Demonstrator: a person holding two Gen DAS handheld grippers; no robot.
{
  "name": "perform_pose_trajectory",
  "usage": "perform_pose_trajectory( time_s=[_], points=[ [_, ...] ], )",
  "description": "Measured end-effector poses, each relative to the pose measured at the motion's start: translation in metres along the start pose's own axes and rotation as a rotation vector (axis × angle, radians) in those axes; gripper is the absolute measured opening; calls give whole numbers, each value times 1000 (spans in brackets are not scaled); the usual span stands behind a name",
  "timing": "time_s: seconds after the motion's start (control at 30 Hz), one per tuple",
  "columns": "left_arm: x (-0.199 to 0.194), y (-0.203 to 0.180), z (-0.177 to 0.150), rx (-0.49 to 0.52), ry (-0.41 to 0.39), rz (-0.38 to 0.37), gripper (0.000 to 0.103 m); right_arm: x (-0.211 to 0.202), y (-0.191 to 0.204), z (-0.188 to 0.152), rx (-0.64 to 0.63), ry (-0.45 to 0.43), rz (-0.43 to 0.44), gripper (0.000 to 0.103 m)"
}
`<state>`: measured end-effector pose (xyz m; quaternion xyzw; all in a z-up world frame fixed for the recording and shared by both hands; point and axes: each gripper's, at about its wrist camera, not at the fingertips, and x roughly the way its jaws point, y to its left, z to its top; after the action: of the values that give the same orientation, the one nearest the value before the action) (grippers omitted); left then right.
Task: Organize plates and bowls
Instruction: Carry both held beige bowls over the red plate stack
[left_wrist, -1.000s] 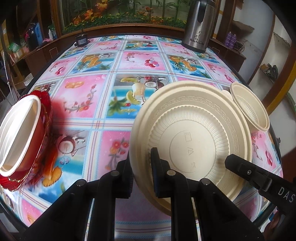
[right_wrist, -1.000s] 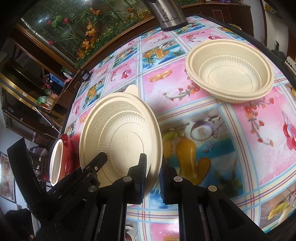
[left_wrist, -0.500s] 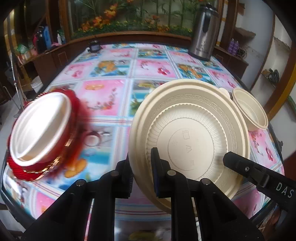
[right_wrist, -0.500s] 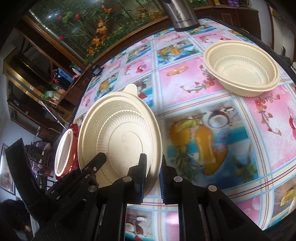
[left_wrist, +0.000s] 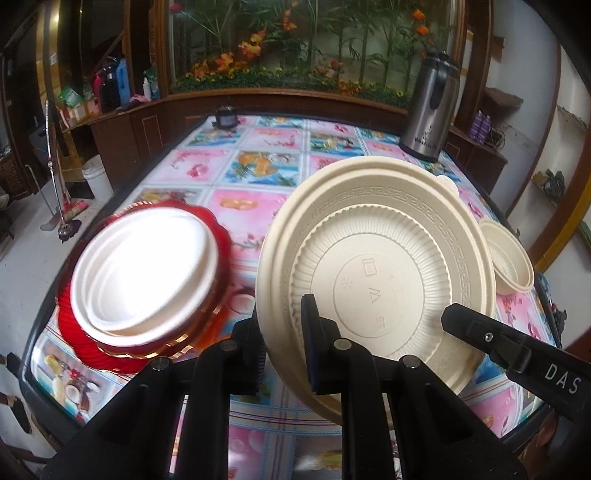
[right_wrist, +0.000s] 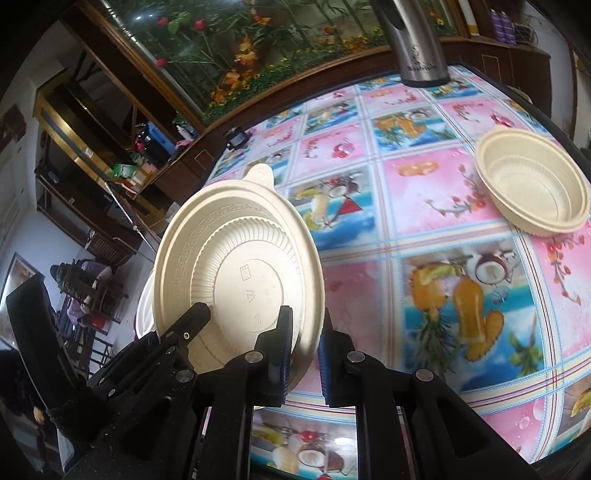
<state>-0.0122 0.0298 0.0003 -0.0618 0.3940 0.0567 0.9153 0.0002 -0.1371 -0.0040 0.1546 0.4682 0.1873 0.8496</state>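
Left wrist view: a big cream plate (left_wrist: 376, 273) stands on its edge, up off the tabletop (left_wrist: 258, 166), with its ribbed bottom facing the camera. The left tongs (left_wrist: 284, 343) pinch its near rim, one finger (left_wrist: 310, 343) in front and one behind. The right tongs (left_wrist: 476, 332) come in from the right side and hold the same plate by its rim.

Right wrist view: the right tongs (right_wrist: 304, 350) are pressed together on the rim of the plate (right_wrist: 236, 273), and the left tongs (right_wrist: 192, 321) grip its other side. A small tab sticks out at the top of the plate.

To the left of the plate, a white plate (left_wrist: 144, 269) lies on top of a stack of red plates (left_wrist: 92, 347) near the tabletop's edge. It looks blurry. The held plate hides part of this stack in the right wrist view.

On the right, a cream bowl (right_wrist: 532, 184) sits open side up on the flowery cloth, well apart from the plate. In the left wrist view the bowl (left_wrist: 509, 258) peeks out from behind the plate.

At the far end stand a tall silver flask (left_wrist: 428, 110) and a small dark thing (left_wrist: 226, 116). Past the tabletop is a wall of plants and flowers (left_wrist: 295, 48).
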Motion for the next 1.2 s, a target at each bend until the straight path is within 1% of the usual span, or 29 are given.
perform_pose_trajectory(
  time_s=[0.17,0.53,0.7,1.0,1.2],
  points=[
    [-8,14,6,-30,-24,11,15,-1,18,6,-37,-10,15,12],
    [-18,55,14,-114,-64,72,15,11,65,16,-126,-8,60,12],
    [-21,72,16,-153,-75,94,15,18,87,18,-163,-3,83,12],
    [-22,96,16,-207,-74,111,15,30,110,19,-201,17,108,12],
    [-28,116,18,-250,-95,134,15,38,136,25,-248,29,125,12]
  ],
)
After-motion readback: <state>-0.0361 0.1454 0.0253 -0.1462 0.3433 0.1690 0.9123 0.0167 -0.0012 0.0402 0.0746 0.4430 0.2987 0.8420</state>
